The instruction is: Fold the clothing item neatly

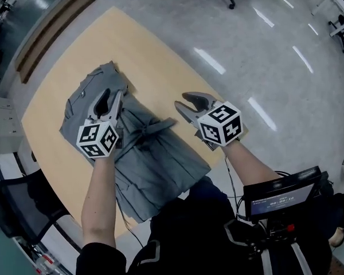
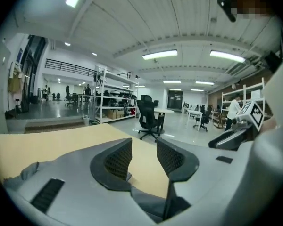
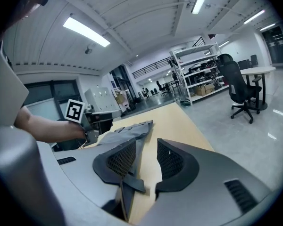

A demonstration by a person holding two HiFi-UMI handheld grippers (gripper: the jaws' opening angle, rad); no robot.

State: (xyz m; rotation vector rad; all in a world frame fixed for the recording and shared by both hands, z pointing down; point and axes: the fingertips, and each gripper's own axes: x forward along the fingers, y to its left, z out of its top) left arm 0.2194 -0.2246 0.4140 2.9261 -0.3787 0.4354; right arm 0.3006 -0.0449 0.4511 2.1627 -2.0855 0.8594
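The desk (image 1: 149, 44) is smooth, pale wood-look. On it, the clothing item (image 1: 155, 159) is matt, creased grey cloth. Around the desk, the floor (image 1: 252, 39) is glossy. The left hand-held gripper (image 2: 142, 147) and right hand-held gripper (image 3: 146, 147) are matt grey plastic with mesh-textured pads.

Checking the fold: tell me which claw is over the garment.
The left claw: it hovers over the garment; the right claw is beside it.

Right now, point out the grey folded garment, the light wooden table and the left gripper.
grey folded garment (image 1: 160, 159): head view, middle of fabric.
light wooden table (image 1: 132, 50): head view, bare far top.
left gripper (image 1: 113, 94): head view, between its open fingertips.
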